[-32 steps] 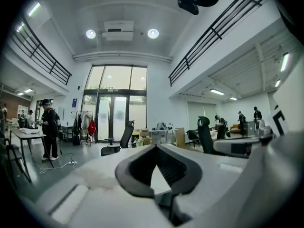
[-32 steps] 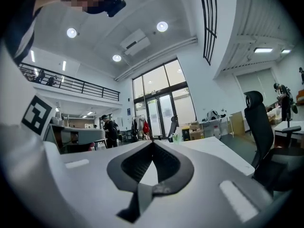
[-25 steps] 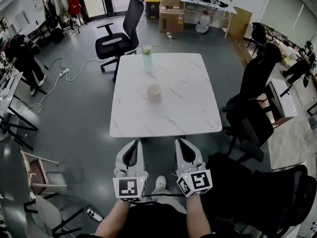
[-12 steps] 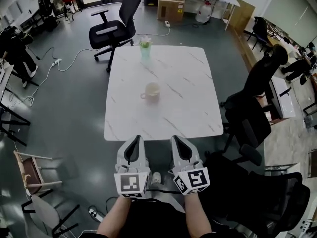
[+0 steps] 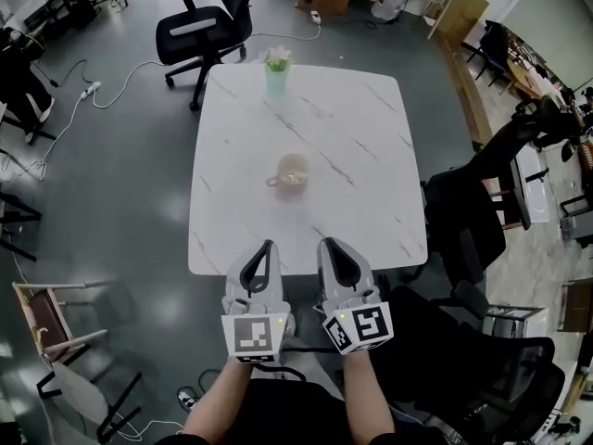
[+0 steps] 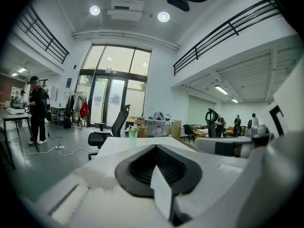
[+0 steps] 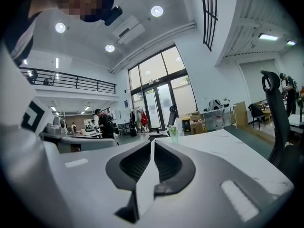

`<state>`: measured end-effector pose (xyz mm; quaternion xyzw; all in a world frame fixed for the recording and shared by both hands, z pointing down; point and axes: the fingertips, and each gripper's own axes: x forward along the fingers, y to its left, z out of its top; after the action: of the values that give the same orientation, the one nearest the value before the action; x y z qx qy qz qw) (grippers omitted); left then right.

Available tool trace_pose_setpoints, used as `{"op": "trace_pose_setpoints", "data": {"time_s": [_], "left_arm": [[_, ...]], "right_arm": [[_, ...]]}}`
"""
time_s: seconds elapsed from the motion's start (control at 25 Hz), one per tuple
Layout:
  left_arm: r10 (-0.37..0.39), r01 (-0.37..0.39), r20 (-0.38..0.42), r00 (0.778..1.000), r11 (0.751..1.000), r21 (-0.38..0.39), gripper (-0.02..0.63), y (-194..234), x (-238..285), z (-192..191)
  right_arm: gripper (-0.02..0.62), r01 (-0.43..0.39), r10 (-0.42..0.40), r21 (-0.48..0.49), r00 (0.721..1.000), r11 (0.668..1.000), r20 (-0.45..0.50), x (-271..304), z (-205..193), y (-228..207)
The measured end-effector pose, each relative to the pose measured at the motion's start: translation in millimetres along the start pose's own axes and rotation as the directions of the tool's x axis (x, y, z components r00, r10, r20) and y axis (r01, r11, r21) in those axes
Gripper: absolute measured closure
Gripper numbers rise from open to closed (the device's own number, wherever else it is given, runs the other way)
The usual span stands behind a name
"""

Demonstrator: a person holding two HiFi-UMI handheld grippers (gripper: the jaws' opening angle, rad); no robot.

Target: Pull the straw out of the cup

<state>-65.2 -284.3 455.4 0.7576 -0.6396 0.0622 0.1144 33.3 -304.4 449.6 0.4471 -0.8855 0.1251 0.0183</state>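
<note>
Head view: approach stage, nothing gripped yet. Items L to R.

1. Left gripper [image 5: 268, 246]: held at the near edge of the table [image 5: 371, 221] and aimed across the top. Left gripper view shows its fingers closed tip to tip with nothing between them. Probable reason: it is parked as the support hand, ready to steady a cup.
2. Green cup [image 5: 276, 74]: upright at the far edge of the table, left of centre and well apart from both grippers. It is a translucent pale-green tumbler with a pale tuft above the rim. This is likely the straw end, but it is too small to confirm. It also shows in the left gripper view [image 6: 132, 136] and the right gripper view [image 7: 174, 134], roughly ahead of both sets of fingers.
3. Mug [image 5: 293, 172]: beige, at mid-table, handle to the left. No straw is visible in it.
4. Right gripper [image 5: 324, 244]: just beside the left one and approx. parallel to it. Its fingers are opening, with a narrow slit between them and nothing in it. Judged reason: pre-opening for the straw pinch.

Both units need more reach fwd before any contact.
</note>
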Motion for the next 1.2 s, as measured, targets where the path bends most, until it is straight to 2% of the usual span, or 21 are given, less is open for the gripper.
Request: {"op": "trace_pose_setpoints", "data": {"time_s": [0.12, 0.24, 0.44, 0.76, 0.92, 1.12, 1.2], "left_arm": [[-0.012, 0.012, -0.007, 1.000, 1.000, 0.006, 0.604, 8.3, 16.1, -2.5], [-0.015, 0.015, -0.024, 1.000, 1.000, -0.019, 0.604, 15.2, 28.5, -8.5], [-0.039, 0.039, -0.055, 0.998, 0.999, 0.000, 0.604, 24.6, 46.1, -23.0], [-0.049, 0.043, -0.109, 0.993, 0.997, -0.062, 0.606, 34.6, 68.6, -40.1], [-0.058, 0.052, -0.124, 0.991, 0.997, -0.053, 0.604, 40.3, 79.0, -46.1], [-0.061, 0.047, -0.148, 0.987, 0.994, -0.098, 0.606, 42.1, 90.0, -51.2], [-0.075, 0.064, -0.152, 0.986, 0.995, -0.076, 0.606, 42.7, 93.9, -53.9]], "right_arm": [[0.569, 0.010, -0.010, 0.006, 1.000, 1.000, -0.011, 20.0, -5.6, -5.2], [0.550, 0.016, -0.016, 0.011, 0.999, 1.000, -0.028, 38.0, -14.3, -11.7], [0.522, 0.033, -0.032, 0.028, 0.998, 0.999, -0.062, 64.9, -31.9, -25.6], [0.485, 0.072, -0.063, 0.086, 0.993, 0.994, -0.104, 101.0, -61.3, -47.6], [0.480, 0.103, -0.090, 0.118, 0.990, 0.988, -0.110, 113.7, -71.4, -60.2], [0.480, 0.132, -0.115, 0.151, 0.987, 0.980, -0.115, 130.1, -81.0, -71.6], [0.480, 0.136, -0.118, 0.158, 0.986, 0.978, -0.118, 137.3, -84.5, -74.5]]}}
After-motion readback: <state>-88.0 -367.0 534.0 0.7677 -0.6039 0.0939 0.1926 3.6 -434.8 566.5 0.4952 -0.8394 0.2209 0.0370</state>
